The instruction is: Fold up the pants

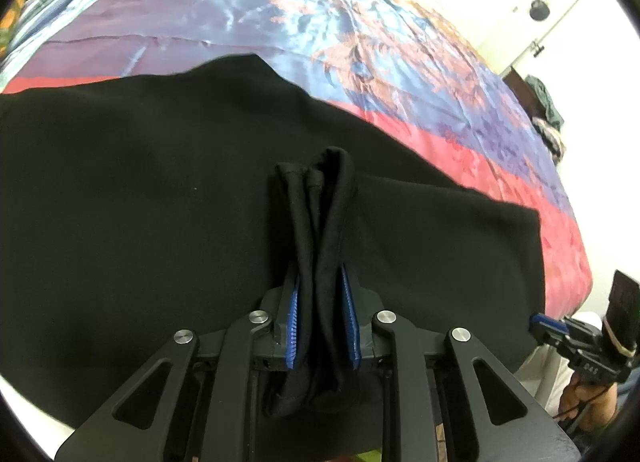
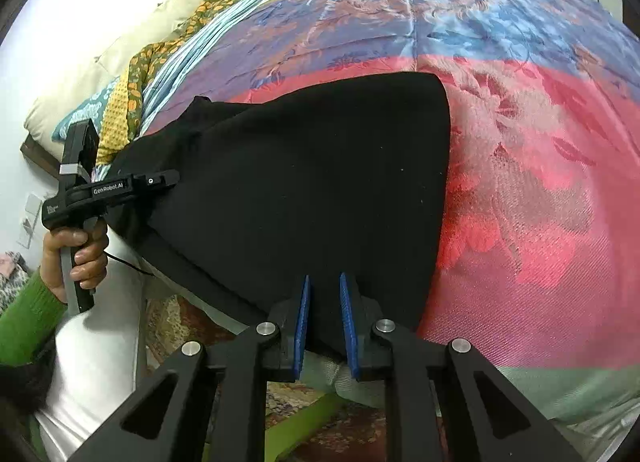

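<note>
Left wrist view: left gripper [image 1: 320,318] clamps bunched pants [image 1: 200,190] fabric.
Right gripper [image 2: 325,322]: narrow jaws straddling the near hem; grip unclear.
Pants: spread lengthwise across the bedspread [image 2: 540,182], ahead of both grippers.

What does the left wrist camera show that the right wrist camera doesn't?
Left wrist only: a bunched roll of black fabric pinched between the left gripper pads, and a white cabinet. Right wrist only: the pillows, the green sleeve, and the right gripper close up with the pants edge between its pads. Both: the black pants on the floral bedspread.
</note>
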The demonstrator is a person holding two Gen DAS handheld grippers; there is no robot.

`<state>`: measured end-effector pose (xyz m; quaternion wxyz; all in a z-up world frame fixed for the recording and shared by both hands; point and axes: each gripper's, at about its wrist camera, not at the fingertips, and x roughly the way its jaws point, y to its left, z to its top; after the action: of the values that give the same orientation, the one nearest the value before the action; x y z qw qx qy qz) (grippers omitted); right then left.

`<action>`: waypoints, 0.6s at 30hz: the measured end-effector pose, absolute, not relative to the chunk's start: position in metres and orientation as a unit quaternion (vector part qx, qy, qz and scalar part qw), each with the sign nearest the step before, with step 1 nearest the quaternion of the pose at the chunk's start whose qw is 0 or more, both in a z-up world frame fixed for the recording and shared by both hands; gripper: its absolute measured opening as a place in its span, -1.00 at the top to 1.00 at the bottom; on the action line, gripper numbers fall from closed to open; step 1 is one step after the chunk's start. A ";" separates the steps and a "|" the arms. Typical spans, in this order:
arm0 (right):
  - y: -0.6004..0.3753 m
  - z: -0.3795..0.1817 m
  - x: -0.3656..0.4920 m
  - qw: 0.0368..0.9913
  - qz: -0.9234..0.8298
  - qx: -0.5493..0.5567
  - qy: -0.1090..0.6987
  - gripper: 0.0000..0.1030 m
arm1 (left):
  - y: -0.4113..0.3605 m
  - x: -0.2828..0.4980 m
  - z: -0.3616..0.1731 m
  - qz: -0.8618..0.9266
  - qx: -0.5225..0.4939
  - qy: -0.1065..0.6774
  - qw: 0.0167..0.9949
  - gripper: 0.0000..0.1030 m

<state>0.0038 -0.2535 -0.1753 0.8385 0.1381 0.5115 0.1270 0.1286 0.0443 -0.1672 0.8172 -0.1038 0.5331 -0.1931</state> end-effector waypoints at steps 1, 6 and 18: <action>-0.254 -0.169 0.002 0.845 0.126 0.136 0.502 0.67 | 0.047 0.126 -0.163 -0.189 -0.113 0.528 0.820 0.43; -0.262 -0.117 -0.020 0.919 0.083 0.116 0.368 -0.74 | 0.066 0.101 -0.119 -0.150 -0.158 0.451 0.865 -0.29; -0.276 -0.121 -0.017 0.936 -0.030 0.054 0.347 -0.96 | 0.020 0.064 -0.101 -0.102 -0.019 0.395 0.913 -0.40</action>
<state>-0.0171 -0.2755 -0.1211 0.9356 0.0544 0.3475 -0.0301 0.0635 0.0200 -0.1005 0.9129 -0.0190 0.3949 -0.1020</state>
